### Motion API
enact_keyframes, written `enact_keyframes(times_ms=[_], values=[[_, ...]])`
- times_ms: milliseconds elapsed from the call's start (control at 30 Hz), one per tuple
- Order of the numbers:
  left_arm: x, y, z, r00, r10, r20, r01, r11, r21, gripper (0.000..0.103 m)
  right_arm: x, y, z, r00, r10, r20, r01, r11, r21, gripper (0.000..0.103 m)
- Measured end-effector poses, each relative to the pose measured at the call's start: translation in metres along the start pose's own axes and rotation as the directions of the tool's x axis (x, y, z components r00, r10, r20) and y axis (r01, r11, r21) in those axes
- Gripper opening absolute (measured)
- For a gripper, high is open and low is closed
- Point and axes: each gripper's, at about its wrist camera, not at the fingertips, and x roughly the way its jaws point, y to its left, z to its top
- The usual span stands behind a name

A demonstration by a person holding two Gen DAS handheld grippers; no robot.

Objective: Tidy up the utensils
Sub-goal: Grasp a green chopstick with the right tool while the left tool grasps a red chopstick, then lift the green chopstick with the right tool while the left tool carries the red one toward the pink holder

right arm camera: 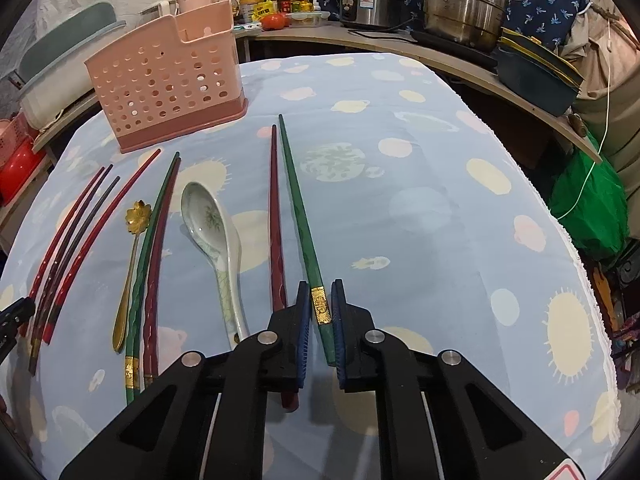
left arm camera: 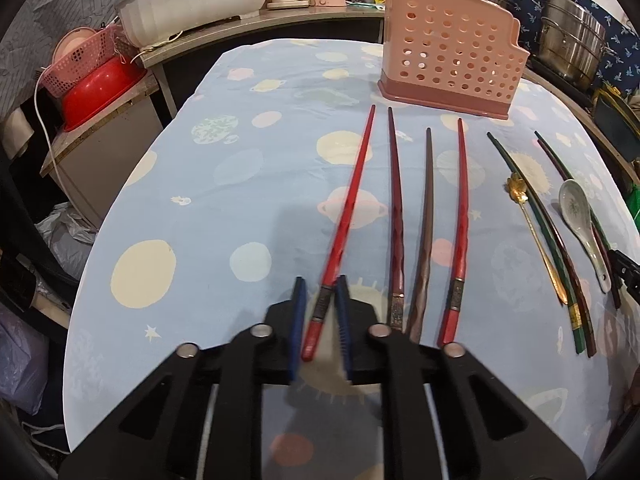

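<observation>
The pink utensil holder (left arm camera: 452, 52) is standing on the worktop (left arm camera: 240, 160) far ahead of both grippers. The left gripper (left arm camera: 322, 300) is clamping a red chopstick (left arm camera: 348, 208); the right gripper (right arm camera: 322, 304) is clamping a green chopstick (right arm camera: 300, 208).

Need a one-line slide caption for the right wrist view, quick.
Right gripper closed on a green chopstick beside a dark red chopstick, pink holder behind.

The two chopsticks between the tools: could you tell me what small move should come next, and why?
Probably lift both together. The left tool has closed on the red chopstick and the right tool on the green chopstick, near their thick ends, and the pink holder stands beyond.
</observation>
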Motion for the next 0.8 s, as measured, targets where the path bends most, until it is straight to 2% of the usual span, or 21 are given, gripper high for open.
enact_keyframes(times_ms=[167,500,800], values=[[-0.004,-0.003,-0.003,1.0,-0.015,-0.001,0.015,1.0,0.005,0.008,-0.004,-0.001,-0.004,1.0,0.017,-0.003,-0.017,1.0,0.006,0.008],[-0.026,-0.005,-0.011,1.0,-0.021,0.022,0.021,1.0,-0.003,0.007,-0.023,-0.003,-0.019,0.999,0.04,-0.006,-0.04,0.999,0.01,0.007],[-0.062,-0.006,-0.017,0.997,-0.033,0.071,0.033,0.999,0.0,0.007,-0.065,-0.008,-0.032,0.997,0.065,0.032,-0.065,0.998,-0.001,0.007]])
